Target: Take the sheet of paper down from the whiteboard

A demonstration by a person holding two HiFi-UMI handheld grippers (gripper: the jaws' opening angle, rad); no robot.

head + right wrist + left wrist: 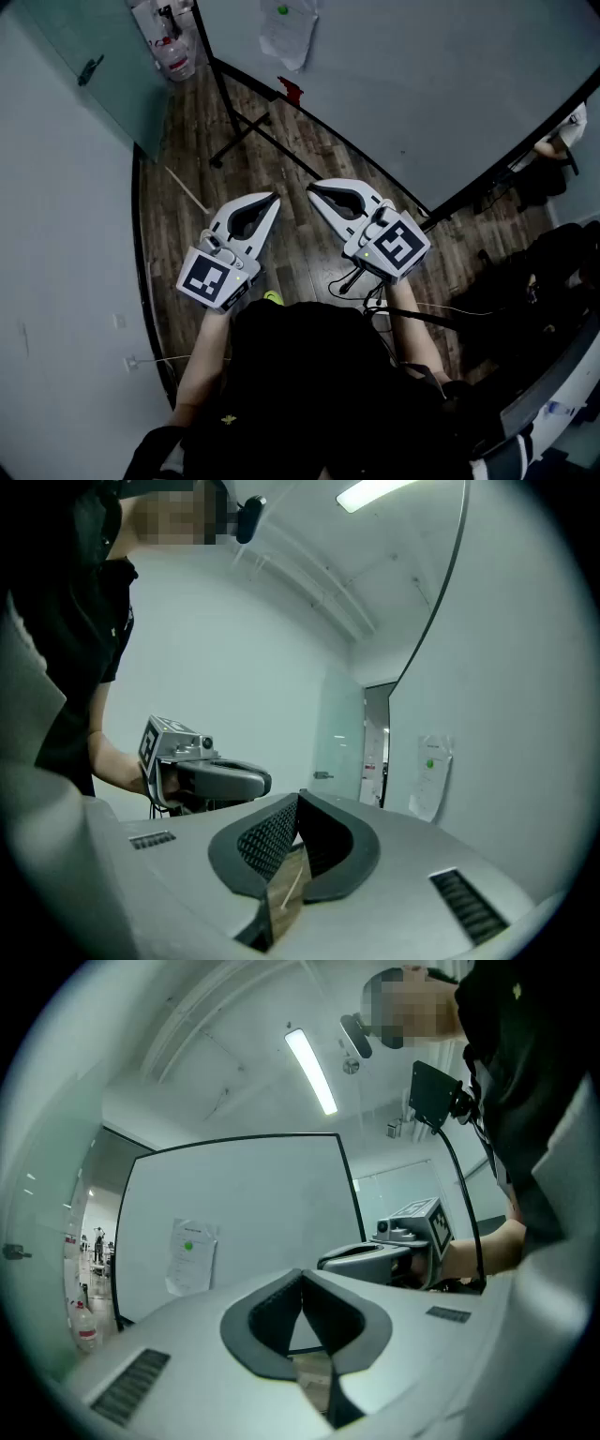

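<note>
- Left gripper (275, 199): held level over the wood floor (281, 159); its fingers (275, 1314) are closed tip to tip with nothing between them, and they touch no object.
- Right gripper (312, 191): held level just beside the left one, the two tips near each other but apart; its fingers (265, 844) also meet at the tips and hold nothing.
- Sheet of paper (289, 33): it hangs on the whiteboard (422, 84), white with a green dot (282, 10) near its top; it is well apart from both grippers.
- The head view looks steeply down; it alone shows both grippers from above, side by side in front of the person's dark top; it also shows the black stand legs (239, 127) under the board and a small red object (291, 91) at the board's foot.
- The left gripper view faces the board almost front-on; it shows the board's black frame, with the sheet at the lower left of the board; a ceiling strip light (311, 1071) runs overhead; the right gripper's marker cube (441, 1232) shows at the right.
- The right gripper view sees the board at a slant along its right side, with the sheet on it; beyond the sheet stands a frosted glass door (339, 738); the left gripper shows at the left of this view.
</note>
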